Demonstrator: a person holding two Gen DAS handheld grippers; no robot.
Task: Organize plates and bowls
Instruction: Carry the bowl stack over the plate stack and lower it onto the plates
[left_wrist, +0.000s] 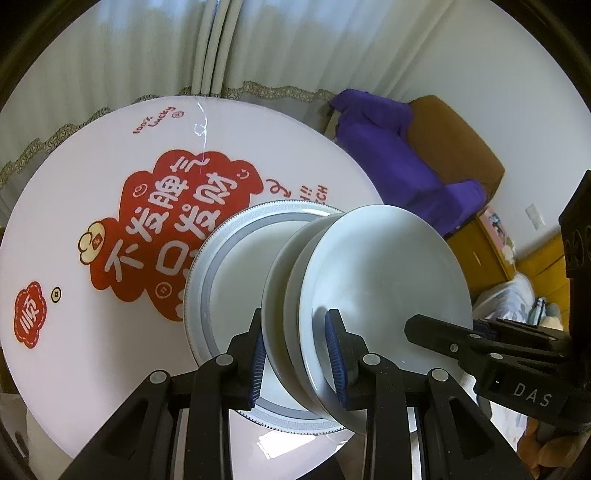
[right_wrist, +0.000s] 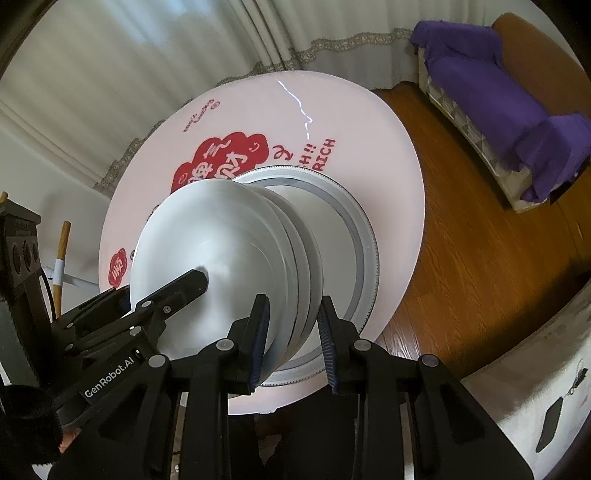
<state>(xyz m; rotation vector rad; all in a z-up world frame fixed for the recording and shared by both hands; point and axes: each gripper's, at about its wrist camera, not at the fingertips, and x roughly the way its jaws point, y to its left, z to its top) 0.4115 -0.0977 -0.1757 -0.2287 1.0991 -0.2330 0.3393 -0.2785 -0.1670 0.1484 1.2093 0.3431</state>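
Observation:
A stack of white dishes (left_wrist: 388, 266) hangs tilted just over a larger grey-rimmed plate (left_wrist: 207, 258) that lies on the round white table (left_wrist: 74, 221) with red lettering. My left gripper (left_wrist: 295, 321) is shut on the stack's near rim, blue pads pressing both sides. One finger (left_wrist: 436, 332) of the right gripper lies across the top dish from the right. In the right wrist view, my right gripper (right_wrist: 294, 301) is shut on the same stack (right_wrist: 207, 236) at its opposite rim, above the grey-rimmed plate (right_wrist: 365, 251). A left gripper finger (right_wrist: 181, 288) rests on the top dish.
Pale curtains hang behind the table. A brown sofa (right_wrist: 546, 59) draped in purple cloth (right_wrist: 491, 96) stands on wooden floor (right_wrist: 461, 258) to the right. A wooden handle (right_wrist: 61, 251) leans at the left, off the table's edge (right_wrist: 413, 236).

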